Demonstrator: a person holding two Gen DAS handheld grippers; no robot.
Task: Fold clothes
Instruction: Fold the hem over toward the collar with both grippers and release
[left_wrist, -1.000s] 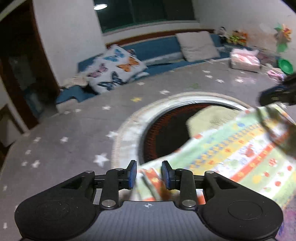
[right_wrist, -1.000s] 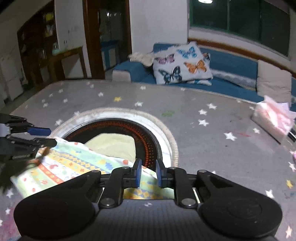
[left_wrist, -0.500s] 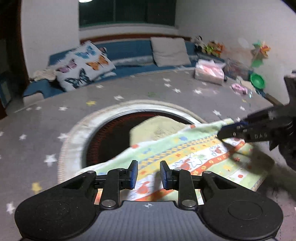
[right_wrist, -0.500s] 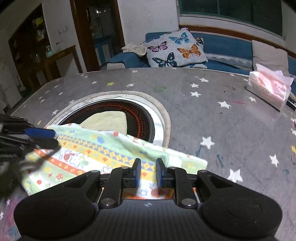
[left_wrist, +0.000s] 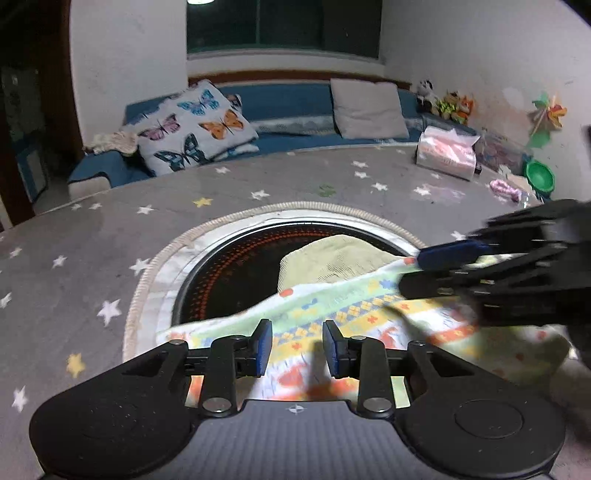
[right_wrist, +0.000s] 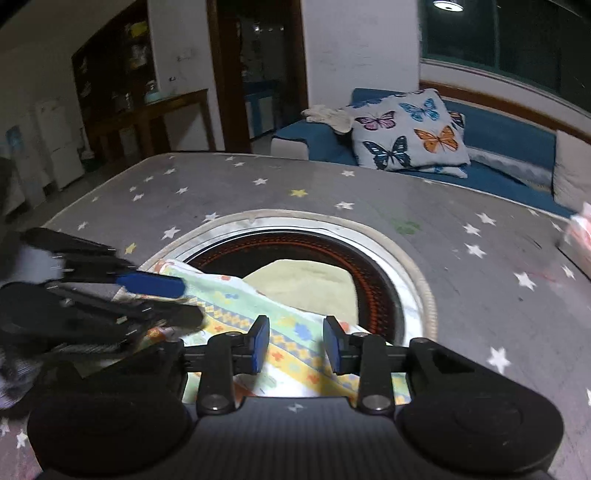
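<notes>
On the grey star-printed table (left_wrist: 110, 236), the pastel patterned cloth with coloured stripes (left_wrist: 332, 314) lies partly over the round dark inset (left_wrist: 236, 273), covering a pale yellow cloth (left_wrist: 332, 258); the left gripper (left_wrist: 297, 347) and right gripper (right_wrist: 295, 345) hover above it, jaws parted, empty; for a neat fold, I judge both should pinch matching corners and keep edges aligned.
</notes>
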